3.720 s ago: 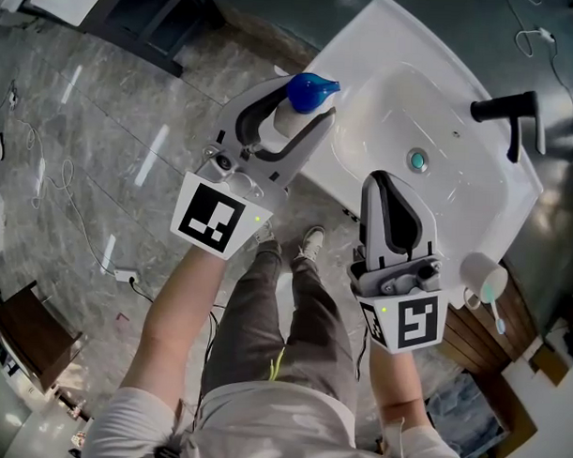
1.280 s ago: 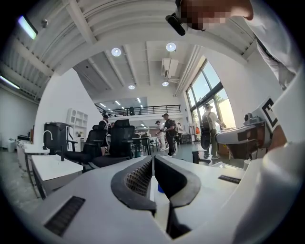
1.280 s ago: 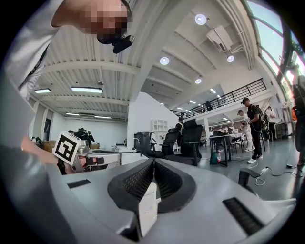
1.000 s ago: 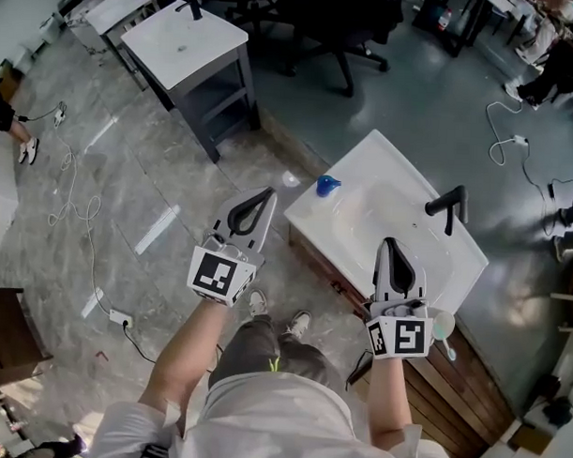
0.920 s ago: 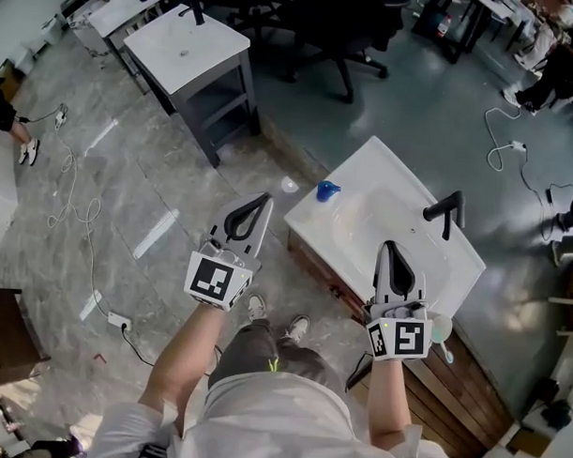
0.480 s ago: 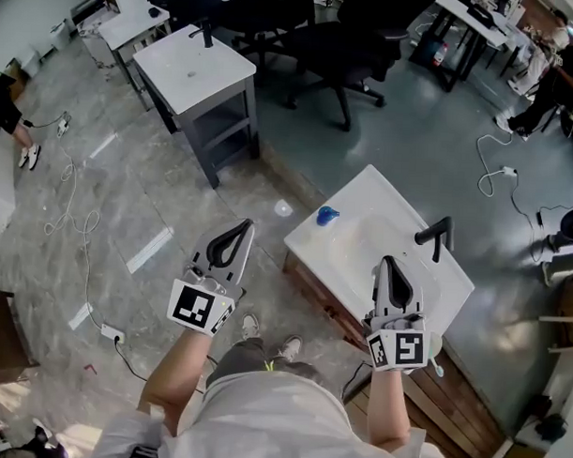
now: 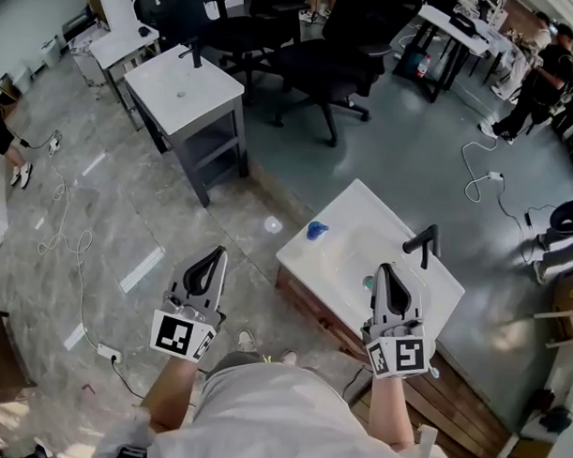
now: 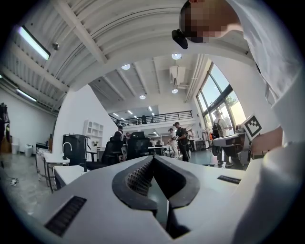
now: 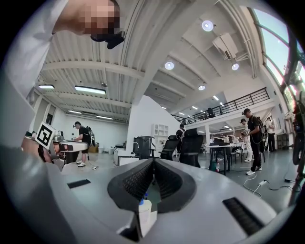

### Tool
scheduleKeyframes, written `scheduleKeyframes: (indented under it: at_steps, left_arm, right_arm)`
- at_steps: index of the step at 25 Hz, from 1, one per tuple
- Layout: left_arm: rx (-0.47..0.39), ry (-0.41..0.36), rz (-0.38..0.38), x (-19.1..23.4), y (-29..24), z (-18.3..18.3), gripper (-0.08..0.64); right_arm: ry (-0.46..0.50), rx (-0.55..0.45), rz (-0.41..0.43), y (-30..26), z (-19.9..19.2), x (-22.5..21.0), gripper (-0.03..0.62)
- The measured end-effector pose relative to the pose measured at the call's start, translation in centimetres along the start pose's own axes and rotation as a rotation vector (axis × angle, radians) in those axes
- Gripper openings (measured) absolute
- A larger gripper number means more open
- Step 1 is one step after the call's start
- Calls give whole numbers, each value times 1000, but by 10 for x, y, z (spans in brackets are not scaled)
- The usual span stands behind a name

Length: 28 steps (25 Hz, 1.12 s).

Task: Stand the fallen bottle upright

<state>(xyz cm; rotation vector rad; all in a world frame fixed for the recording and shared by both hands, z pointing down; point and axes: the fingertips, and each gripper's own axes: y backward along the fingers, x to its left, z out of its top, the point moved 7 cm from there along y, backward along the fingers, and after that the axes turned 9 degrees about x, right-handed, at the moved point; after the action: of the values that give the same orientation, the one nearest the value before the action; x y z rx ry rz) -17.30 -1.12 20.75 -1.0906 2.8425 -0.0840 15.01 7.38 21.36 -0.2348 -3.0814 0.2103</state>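
The bottle (image 7: 315, 231), white with a blue cap, stands upright on the washbasin (image 7: 362, 203), at its left end beside the bowl. It is well apart from the black tap (image 7: 423, 245) on the washbasin's far right side.

The right tool (image 7: 386, 270) hangs over the near right part of the washbasin, pointing across the bowl. Its jaws are closed tip to tip and grip nothing. In the right gripper view the bottle (image 9: 144, 212) shows small and far off through the gap below the meeting tips of the right tool (image 9: 152, 161), untouched by them.

The left tool (image 7: 217, 253) is off the washbasin's left side, over the grey floor (image 7: 99, 217) and well apart from the bottle. In the left gripper view the left tool (image 8: 153, 158) has its jaws pressed together with nothing between them.

A small white desk (image 7: 183, 88) stands beyond the washbasin's left end.
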Motion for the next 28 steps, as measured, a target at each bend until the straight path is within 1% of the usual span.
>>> scheduleKeyframes:
  at_steps: [2, 6, 14, 18, 22, 28]
  left_arm:
    - [0, 17, 21, 4, 6, 1, 18]
    - [-24, -1, 43, 13, 6, 13, 18]
    - [-50, 1, 1, 22, -16, 26, 18]
    - [-58, -24, -20, 21, -16, 20, 18]
    - [-66, -4, -22, 18, -20, 11, 18]
    - [-62, -17, -45, 9, -18, 11, 18]
  right_arm:
    - [-1, -9, -4, 1, 6, 0, 37]
    - [-8, -22, -13, 2, 14, -2, 37]
    - [1, -31, -26, -12, 26, 8, 37]
    - [21, -25, -26, -8, 20, 12, 37]
    - [13, -13, -52, -3, 14, 3, 37]
    - [0, -12, -67, 8, 8, 7, 37]
